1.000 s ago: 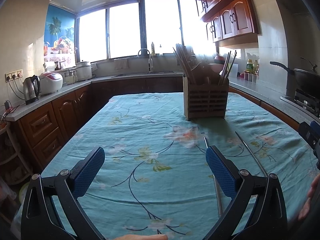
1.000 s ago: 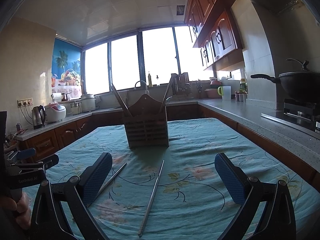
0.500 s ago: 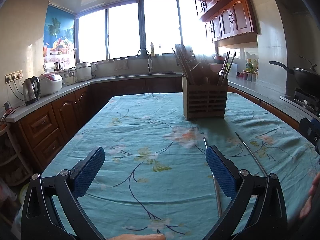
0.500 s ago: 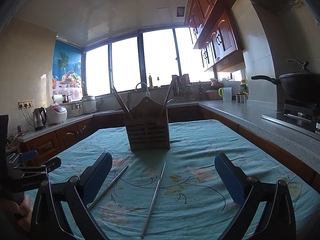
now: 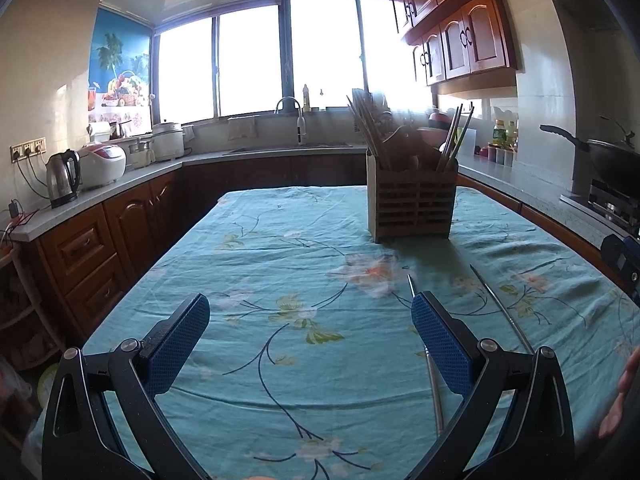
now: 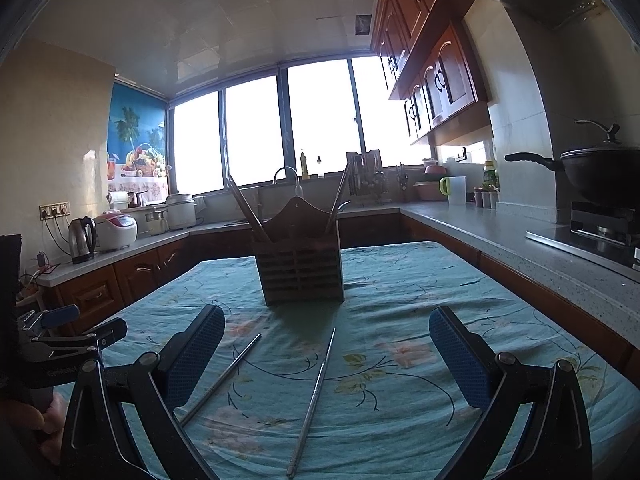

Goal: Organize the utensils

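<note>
Now both my claws, left claw [image 5: 310, 330] and right claw [image 6: 327, 340], gape wide, holding nothing; two metal chopsticks [image 6: 314, 396] lie between right claw and wooden holder [image 6: 300, 264].

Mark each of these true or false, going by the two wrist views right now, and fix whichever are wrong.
1. Both grippers are open and hold nothing. True: the left gripper and the right gripper have their jaws spread wide.
2. Two metal chopsticks lie loose on the tablecloth. True: one and the other lie apart on the floral tablecloth.
3. The wooden utensil holder is tipped on its side. False: the holder stands upright.
4. The holder is empty. False: chopsticks stick up out of it.
5. A chopstick is clamped in the right gripper. False: both lie flat on the cloth, ungripped.
</note>
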Demonstrator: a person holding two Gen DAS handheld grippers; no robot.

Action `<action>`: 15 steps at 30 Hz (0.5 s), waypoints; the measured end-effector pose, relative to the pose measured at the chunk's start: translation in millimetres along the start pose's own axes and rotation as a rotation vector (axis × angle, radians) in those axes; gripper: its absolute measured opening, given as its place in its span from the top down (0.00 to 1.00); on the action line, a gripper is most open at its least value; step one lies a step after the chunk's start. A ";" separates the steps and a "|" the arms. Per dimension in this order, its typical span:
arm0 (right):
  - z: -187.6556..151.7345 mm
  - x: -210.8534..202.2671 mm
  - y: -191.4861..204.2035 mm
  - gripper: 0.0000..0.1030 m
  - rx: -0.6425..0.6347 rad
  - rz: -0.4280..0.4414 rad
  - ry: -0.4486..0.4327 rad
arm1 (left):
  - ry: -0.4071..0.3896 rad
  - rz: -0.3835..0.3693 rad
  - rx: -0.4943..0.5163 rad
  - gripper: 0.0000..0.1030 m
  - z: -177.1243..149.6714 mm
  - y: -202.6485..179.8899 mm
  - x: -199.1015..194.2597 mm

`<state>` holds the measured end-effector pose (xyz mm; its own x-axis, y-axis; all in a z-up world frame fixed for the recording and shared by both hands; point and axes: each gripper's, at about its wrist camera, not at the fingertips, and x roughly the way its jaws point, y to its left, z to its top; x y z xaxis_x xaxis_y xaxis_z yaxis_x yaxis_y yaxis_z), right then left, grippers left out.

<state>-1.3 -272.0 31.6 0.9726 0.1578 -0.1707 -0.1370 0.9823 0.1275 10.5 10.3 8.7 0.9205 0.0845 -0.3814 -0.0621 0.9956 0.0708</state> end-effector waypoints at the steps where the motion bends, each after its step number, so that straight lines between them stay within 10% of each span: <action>1: 0.1 0.2 0.0 0.00 0.000 0.001 0.000 | 0.001 0.000 0.001 0.00 0.0 -0.1 0.1; 15: 1.0 0.8 2.3 0.00 -0.002 0.006 0.003 | 0.006 -0.011 0.004 0.00 0.1 -1.5 1.4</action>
<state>-0.7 -269.8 32.8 0.9713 0.1639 -0.1724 -0.1432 0.9816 0.1266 12.0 8.9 8.2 0.9188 0.0742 -0.3878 -0.0507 0.9962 0.0704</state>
